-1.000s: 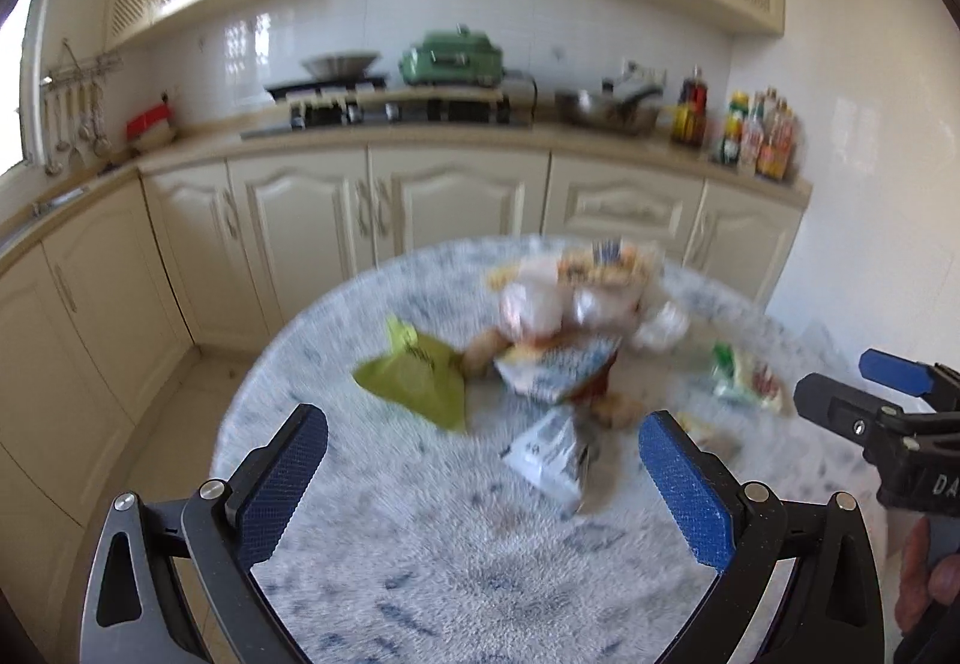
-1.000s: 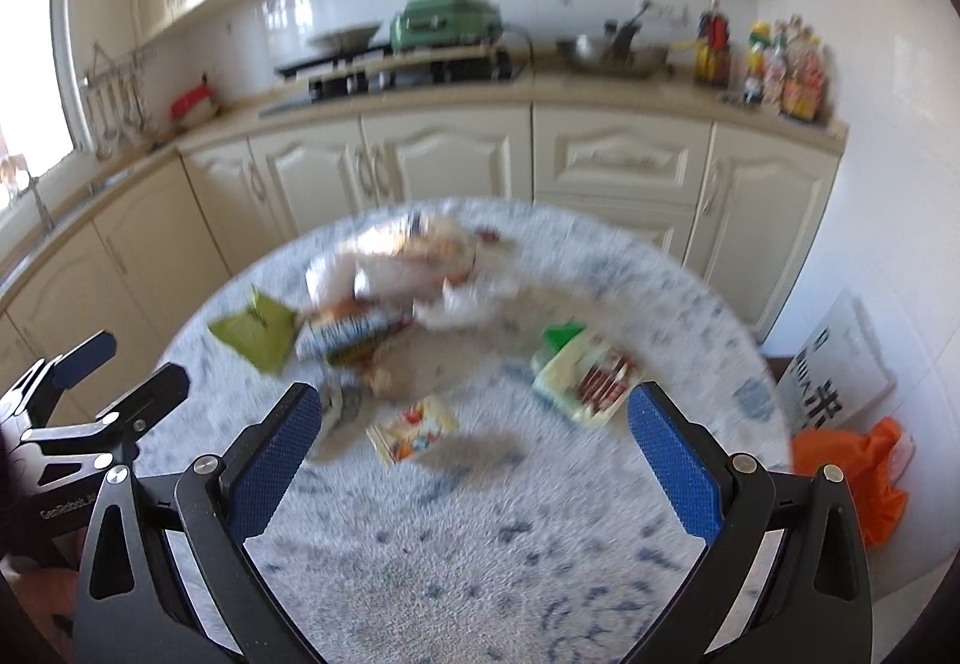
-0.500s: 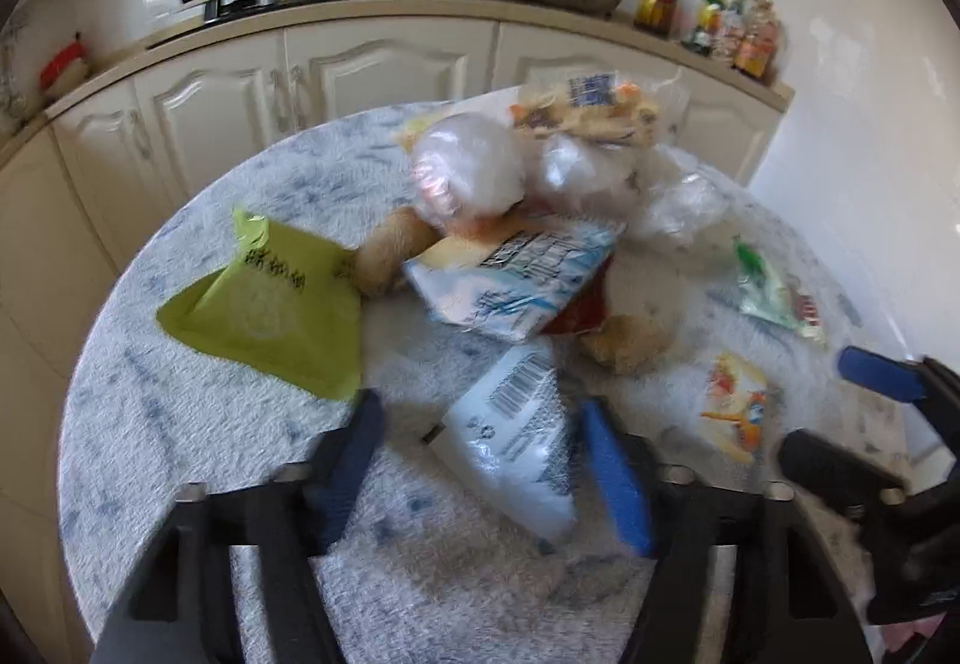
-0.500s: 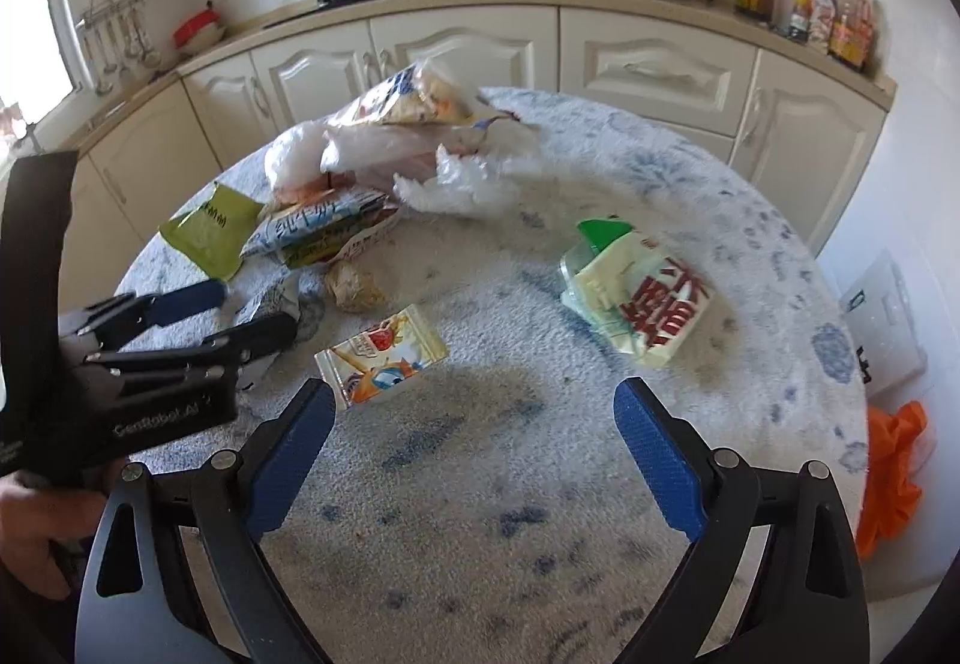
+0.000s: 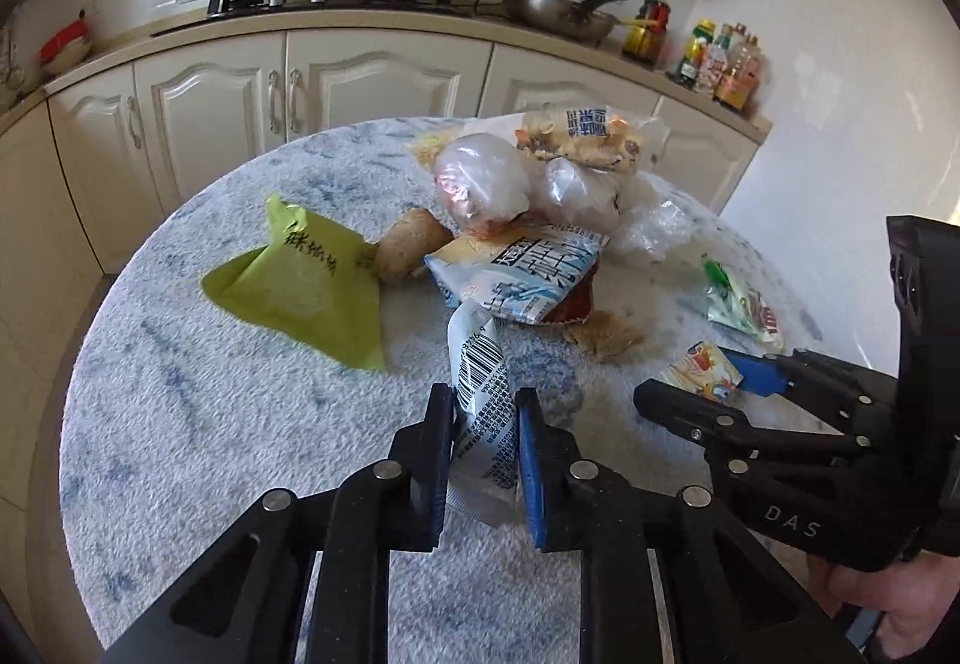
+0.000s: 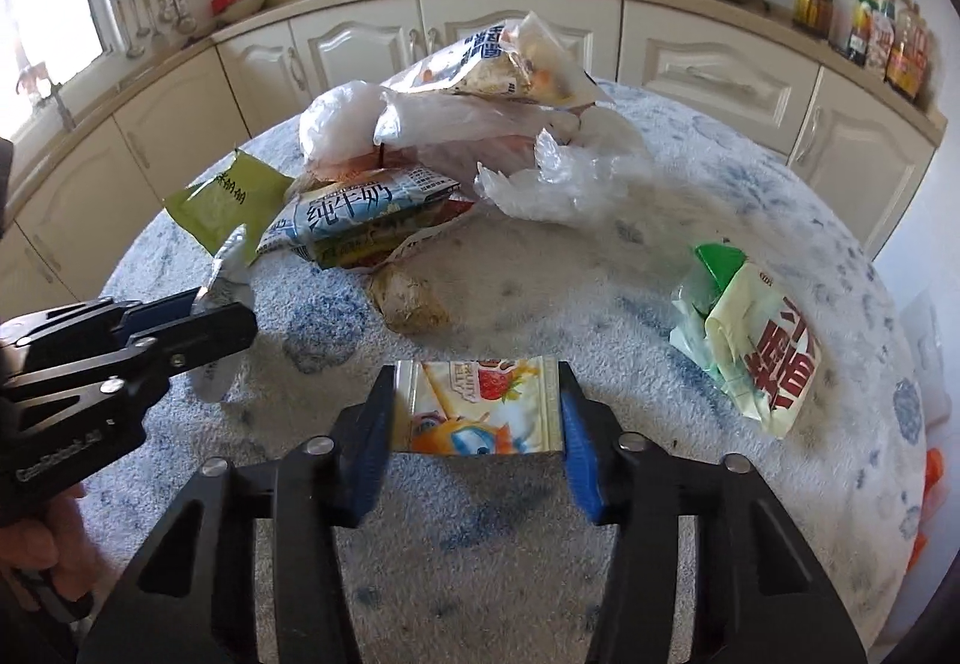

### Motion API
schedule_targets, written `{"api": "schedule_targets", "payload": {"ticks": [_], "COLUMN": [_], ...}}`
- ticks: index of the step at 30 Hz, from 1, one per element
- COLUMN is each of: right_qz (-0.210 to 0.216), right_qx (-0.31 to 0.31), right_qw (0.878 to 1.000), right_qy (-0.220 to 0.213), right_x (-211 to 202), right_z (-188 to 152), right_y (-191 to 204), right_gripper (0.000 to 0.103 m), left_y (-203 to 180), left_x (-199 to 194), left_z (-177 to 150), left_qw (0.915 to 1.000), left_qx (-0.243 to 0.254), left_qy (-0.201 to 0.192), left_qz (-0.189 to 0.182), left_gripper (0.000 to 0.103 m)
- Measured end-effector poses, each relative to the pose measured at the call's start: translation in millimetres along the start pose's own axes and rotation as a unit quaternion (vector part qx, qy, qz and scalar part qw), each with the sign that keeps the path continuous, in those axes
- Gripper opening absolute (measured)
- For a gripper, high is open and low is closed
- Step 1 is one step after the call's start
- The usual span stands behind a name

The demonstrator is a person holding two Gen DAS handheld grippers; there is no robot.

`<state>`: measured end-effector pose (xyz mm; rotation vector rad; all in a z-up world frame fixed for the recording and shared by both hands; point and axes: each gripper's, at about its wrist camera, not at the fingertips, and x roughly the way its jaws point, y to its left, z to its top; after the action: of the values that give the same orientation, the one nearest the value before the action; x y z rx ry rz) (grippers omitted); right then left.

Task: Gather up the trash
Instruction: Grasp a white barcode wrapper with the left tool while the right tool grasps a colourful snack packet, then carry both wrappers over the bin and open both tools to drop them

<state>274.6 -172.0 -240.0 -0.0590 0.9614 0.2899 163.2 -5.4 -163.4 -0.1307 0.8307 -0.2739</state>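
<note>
Trash: left tongs (image 5: 485, 427) closing, pinching crumpled silver barcode wrapper (image 5: 482, 385); right tongs (image 6: 477, 412) closing around flat strawberry-print sachet (image 6: 480, 405). Risk: thin sachet buckles, slips onto counter (image 6: 480, 532).

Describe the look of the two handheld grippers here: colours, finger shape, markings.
Both are black linkage frames with silver pivot pins and flat blue textured pads. The left gripper shows pale lettering along its side in the right wrist view; the right gripper reads "DAS" in the left wrist view. No cables or sleeves visible.
</note>
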Motion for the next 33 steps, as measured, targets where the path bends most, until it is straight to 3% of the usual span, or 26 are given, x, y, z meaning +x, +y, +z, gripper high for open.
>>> {"api": "schedule_targets", "payload": {"ticks": [4, 13, 25, 33], "right_qz": [0.006, 0.003, -0.030, -0.088], "right_qx": [0.008, 0.030, 0.077, 0.124], "right_qw": [1.000, 0.998, 0.985, 0.968], "right_qy": [-0.008, -0.051, -0.150, -0.199], "right_x": [-8.8, -57.3, -158.3, -223.7], "right_z": [-8.2, -14.2, -15.7, -37.4], "right_y": [-2.0, -14.6, -61.0, -115.8], "right_gripper": [0.049, 0.049, 0.049, 0.049], "left_y": [4.6, -18.9, -93.1, -162.8], "left_x": [-17.0, -54.8, -102.5, -113.0], "left_z": [-26.5, -35.0, -21.3, -15.7], "left_qw": [1.0000, 0.9989, 0.9909, 0.9796], "left_qx": [-0.007, 0.002, 0.057, 0.105], "left_qy": [-0.006, -0.044, -0.113, -0.136], "left_qz": [-0.003, -0.013, -0.046, -0.104], "left_gripper": [0.016, 0.016, 0.016, 0.016]}}
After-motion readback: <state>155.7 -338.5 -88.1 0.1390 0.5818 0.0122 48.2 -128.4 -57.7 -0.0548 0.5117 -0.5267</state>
